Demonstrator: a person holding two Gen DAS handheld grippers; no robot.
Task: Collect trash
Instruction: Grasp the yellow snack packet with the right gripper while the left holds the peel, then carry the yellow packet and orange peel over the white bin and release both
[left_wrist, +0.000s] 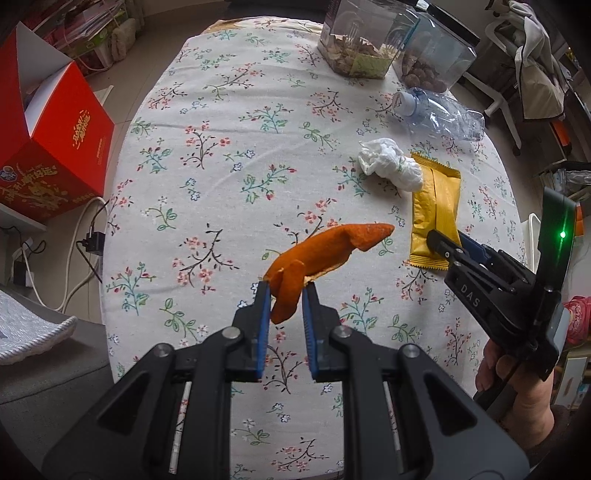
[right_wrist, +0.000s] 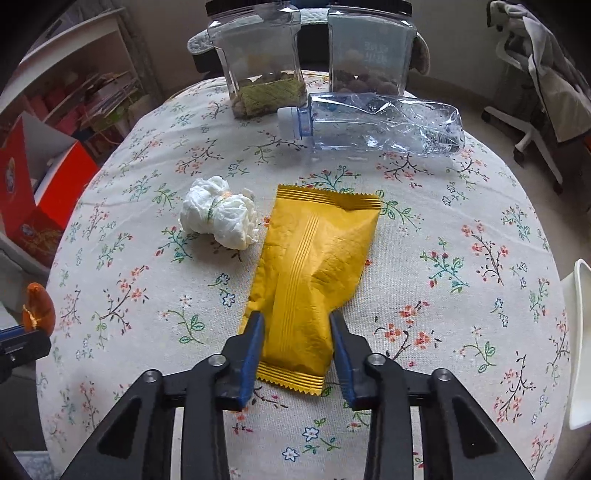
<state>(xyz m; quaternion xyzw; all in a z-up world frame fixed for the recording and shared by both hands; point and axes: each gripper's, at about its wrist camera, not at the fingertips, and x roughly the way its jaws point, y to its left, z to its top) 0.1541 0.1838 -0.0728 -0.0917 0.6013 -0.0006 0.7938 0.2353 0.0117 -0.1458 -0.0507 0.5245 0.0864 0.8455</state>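
The left gripper (left_wrist: 286, 291) pinches an orange peel (left_wrist: 325, 254) above the table (left_wrist: 207, 110), while the right gripper (right_wrist: 297, 321) clamps the yellow wrapper's (right_wrist: 314, 266) near end.

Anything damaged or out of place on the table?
Yes: the clear plastic bottle lies on its side, crushed and creased, in front of the two jars. A crumpled tissue sits loose beside the yellow wrapper.
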